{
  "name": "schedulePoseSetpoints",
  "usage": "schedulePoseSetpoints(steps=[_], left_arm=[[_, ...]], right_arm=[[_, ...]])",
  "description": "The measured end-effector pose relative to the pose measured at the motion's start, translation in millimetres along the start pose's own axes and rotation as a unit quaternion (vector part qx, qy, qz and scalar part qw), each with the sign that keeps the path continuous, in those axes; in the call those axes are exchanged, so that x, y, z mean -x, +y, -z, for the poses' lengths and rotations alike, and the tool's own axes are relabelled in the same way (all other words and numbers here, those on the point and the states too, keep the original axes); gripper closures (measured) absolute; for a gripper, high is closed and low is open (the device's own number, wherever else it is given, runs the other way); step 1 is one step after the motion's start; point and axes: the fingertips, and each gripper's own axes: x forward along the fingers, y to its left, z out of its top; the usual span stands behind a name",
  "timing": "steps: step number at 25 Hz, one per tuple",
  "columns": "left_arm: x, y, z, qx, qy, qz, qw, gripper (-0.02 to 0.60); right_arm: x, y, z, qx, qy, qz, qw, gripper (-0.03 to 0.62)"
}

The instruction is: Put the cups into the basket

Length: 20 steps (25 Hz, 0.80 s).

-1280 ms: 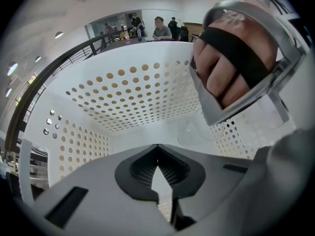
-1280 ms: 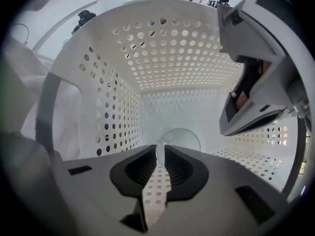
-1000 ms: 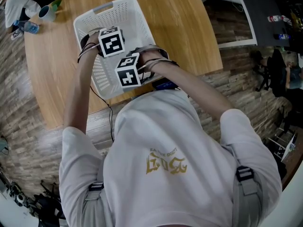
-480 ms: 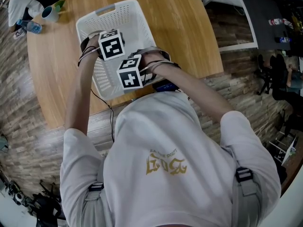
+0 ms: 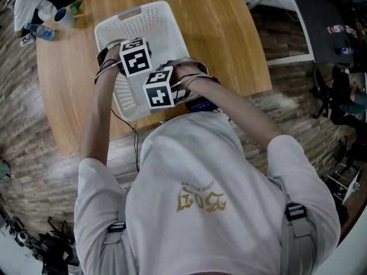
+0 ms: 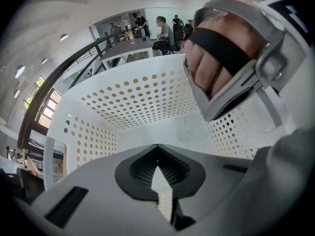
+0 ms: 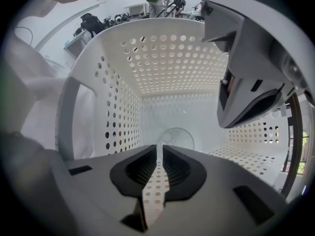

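Observation:
A white perforated basket (image 5: 166,10) stands on the round wooden table (image 5: 223,44). Both grippers reach down inside it. My left gripper (image 5: 136,57) is on the far side, my right gripper (image 5: 159,88) just nearer. In the right gripper view the jaws (image 7: 157,151) are closed to a thin slit. A clear cup (image 7: 177,134) sits right at their tips against the basket floor, and its wall seems pinched between them. The left gripper view shows the jaws (image 6: 157,168) shut with nothing between them. There the same clear cup (image 6: 197,129) shows faintly under the right gripper (image 6: 236,77).
At the table's far left edge stand a mug (image 5: 62,17) and a plastic bottle (image 5: 40,32) beside some white cloth. A white frame (image 5: 287,22) lies off the table to the right. The basket walls (image 7: 172,63) close in tightly around both grippers.
Both grippers stay inside the basket at nearly the same spot. Only the head view has drifted a little, so the scene sits slightly further right.

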Motion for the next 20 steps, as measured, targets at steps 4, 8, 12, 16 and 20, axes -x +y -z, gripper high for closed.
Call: schedulePoseSetpoints(steps=[4, 8, 12, 16, 20], left_arm=[[9.4, -6.2, -6.7, -0.005, -0.001, -0.004, 1.0000, 0.577], [14.1, -8.1, -6.2, 0.000, -0.003, -0.006, 1.0000, 0.577], [21.5, -8.9, -4.9, 0.009, -0.004, -0.013, 0.9999, 0.577], [28.0, -9.3, -2.7, 0.015, -0.006, -0.020, 0.9997, 0.577], [31.5, -15.8, 2.2, 0.022, -0.004, -0.019, 0.9996, 0.577]], right_arm=[[3.8, 2.5, -1.7, 0.005, -0.006, 0.000, 1.000, 0.554], [5.7, 4.2, -2.8, 0.010, -0.011, -0.001, 1.000, 0.554], [10.1, 6.9, 0.3, 0.011, -0.010, -0.004, 1.000, 0.554], [11.9, 5.6, 1.0, 0.007, -0.016, 0.001, 1.000, 0.554], [12.9, 4.3, -1.2, 0.004, -0.027, 0.004, 1.000, 0.554]])
